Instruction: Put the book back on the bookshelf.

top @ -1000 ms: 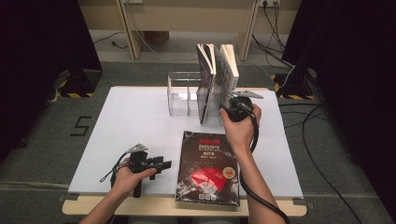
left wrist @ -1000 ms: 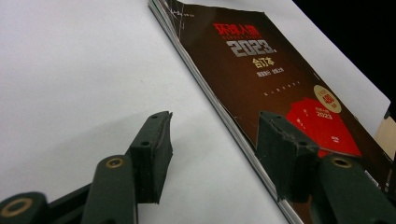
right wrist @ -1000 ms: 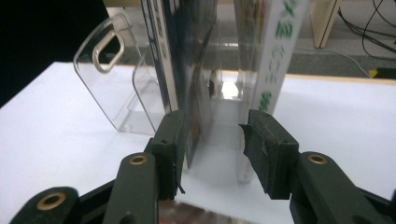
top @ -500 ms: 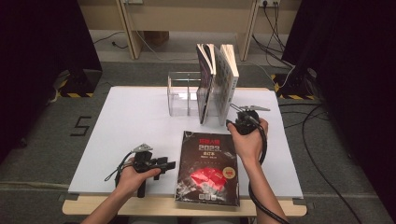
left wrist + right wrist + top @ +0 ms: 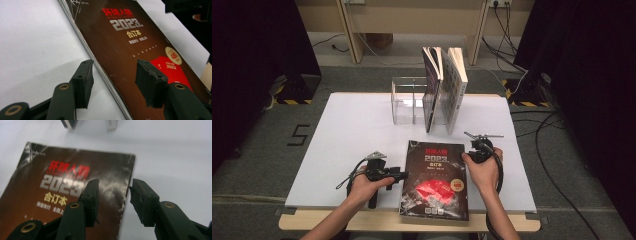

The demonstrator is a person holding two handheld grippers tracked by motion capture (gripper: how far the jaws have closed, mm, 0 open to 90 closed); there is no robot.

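A dark book (image 5: pixel 434 180) with a red patch and "2023" on its cover lies flat at the table's front edge. In the left gripper view, the book's (image 5: pixel 130 45) long left edge runs between the jaws of my left gripper (image 5: pixel 113 67), which have just been closing a little; the pads are not touching it. The left gripper (image 5: pixel 399 174) lies level by that edge. My right gripper (image 5: pixel 472 150) is down at the book's right edge, and the right gripper (image 5: pixel 113 186) stands open astride the edge of the book (image 5: pixel 62 192).
A clear acrylic rack (image 5: pixel 407 102) stands at the table's far middle, with two upright books (image 5: pixel 432 85) (image 5: pixel 457 82) leaning in it. Bare white tabletop (image 5: pixel 352 135) lies left of the flat book. Cables trail on the floor at the right.
My right hand has come down from beside the upright books to the flat book's right edge. My left gripper has slid right, up to the book's left edge.
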